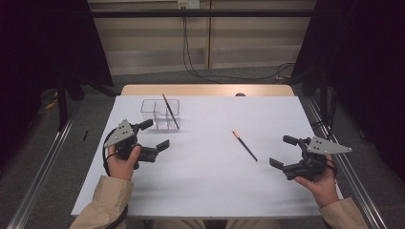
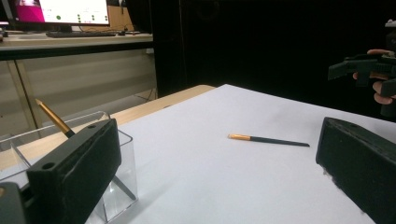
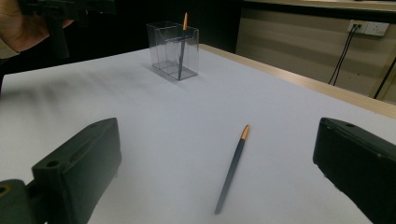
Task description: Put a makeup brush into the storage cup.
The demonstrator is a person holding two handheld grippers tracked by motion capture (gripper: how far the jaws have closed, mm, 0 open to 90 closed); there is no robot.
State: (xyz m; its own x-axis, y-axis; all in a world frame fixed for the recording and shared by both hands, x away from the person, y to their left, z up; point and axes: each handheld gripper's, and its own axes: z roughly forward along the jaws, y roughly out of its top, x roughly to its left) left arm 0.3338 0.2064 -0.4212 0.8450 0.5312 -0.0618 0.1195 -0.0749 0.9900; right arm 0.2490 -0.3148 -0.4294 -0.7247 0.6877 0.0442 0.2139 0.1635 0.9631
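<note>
- The pencil [image 1: 245,145] lies flat on the white surface [image 1: 200,181], right of centre, its orange tip pointing far-left.
- The right claw [image 1: 283,152], spread and empty, sits just right of it, nearer than the left claw [image 1: 154,135], also spread.
- A clear holder [image 1: 160,114] far-left holds another pencil [image 1: 170,111].

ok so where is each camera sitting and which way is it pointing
High view: above the person's side, looking forward and down on the table; both forearms, left tool and right tool show.
Left gripper view: rides the left tool, facing across the table past the box to the loose pencil; its two jaws show.
Right gripper view: rides the right tool, facing the loose pencil and the box; its jaws show.
Both gripper views share the loose pencil and the box.
</note>
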